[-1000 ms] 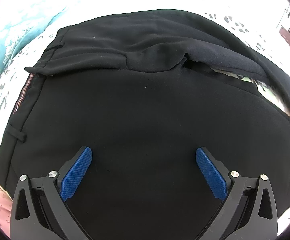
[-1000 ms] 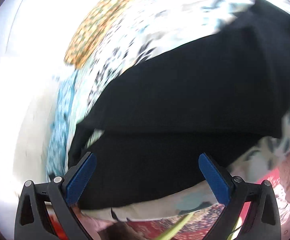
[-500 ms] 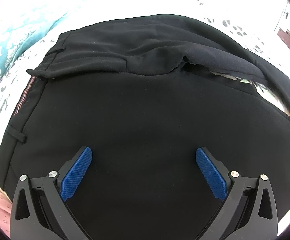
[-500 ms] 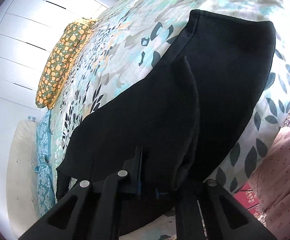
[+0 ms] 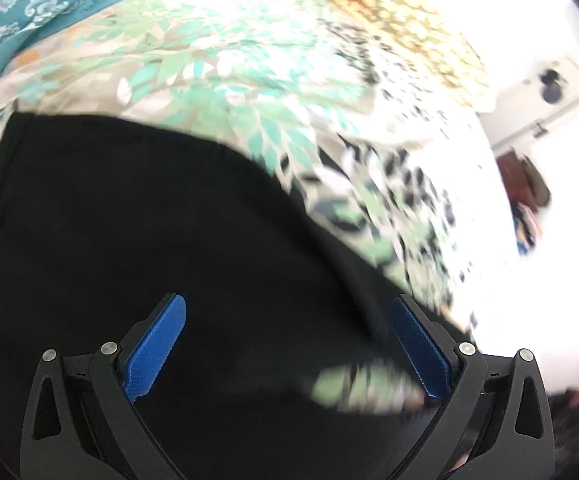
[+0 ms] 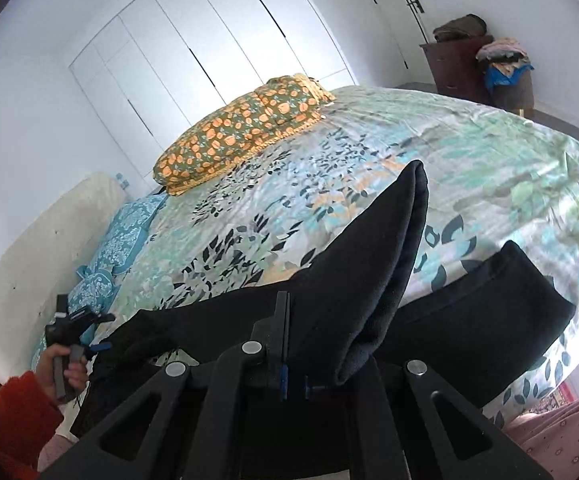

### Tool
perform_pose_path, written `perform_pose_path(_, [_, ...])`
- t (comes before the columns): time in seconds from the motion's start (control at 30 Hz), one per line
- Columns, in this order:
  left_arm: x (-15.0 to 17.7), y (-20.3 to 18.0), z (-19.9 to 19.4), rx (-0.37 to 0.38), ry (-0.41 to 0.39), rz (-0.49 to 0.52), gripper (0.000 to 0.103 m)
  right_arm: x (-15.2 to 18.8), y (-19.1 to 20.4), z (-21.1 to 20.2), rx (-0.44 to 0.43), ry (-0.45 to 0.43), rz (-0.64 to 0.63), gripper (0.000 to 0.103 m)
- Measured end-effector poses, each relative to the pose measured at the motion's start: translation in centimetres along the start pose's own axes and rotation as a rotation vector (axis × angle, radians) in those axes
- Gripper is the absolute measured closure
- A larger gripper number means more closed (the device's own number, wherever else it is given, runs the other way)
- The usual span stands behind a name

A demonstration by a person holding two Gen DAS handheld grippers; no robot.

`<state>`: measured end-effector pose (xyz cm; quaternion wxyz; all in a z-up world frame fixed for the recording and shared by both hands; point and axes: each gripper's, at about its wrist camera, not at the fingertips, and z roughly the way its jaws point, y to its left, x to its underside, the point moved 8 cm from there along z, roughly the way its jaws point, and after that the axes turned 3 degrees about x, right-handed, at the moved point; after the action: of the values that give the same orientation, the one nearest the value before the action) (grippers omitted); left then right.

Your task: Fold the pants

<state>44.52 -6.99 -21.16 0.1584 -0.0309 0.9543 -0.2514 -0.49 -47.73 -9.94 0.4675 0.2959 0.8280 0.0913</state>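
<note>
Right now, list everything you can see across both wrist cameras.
pants: one, black, on the bed, a fold lifted
bedspread: one, leaf print, covering the bed
pillow: one, orange floral, far side of the bed
blue pillows: teal patterned, left edge; count unclear
wardrobe: white doors, behind the bed
dresser: one, dark, right corner, clothes heaped on it
left hand-held gripper: open over the pants
right hand-held gripper: shut on the pants
hand: one, red sleeve, on the left gripper's handle

Black hand-held gripper [image 5: 287, 344] with blue ribbed pads [image 5: 155, 350], silver screws; red knitted sleeve [image 6: 7, 416].
</note>
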Motion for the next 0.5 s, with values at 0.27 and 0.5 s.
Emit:
perform_pose_path(0.27, [-3.8, 0.9, 5.4, -0.064, 0.069, -0.122, 0.022, -1.7, 2.2, -2.7, -0.074, -0.041, -0.047, 0.098])
perform_pose_path(0.5, [-3.4, 2.6, 6.0, -0.057, 0.07, -0.151, 0.087, -3.1, 2.3, -5.8, -0.158, -0.057, -0.02, 0.098])
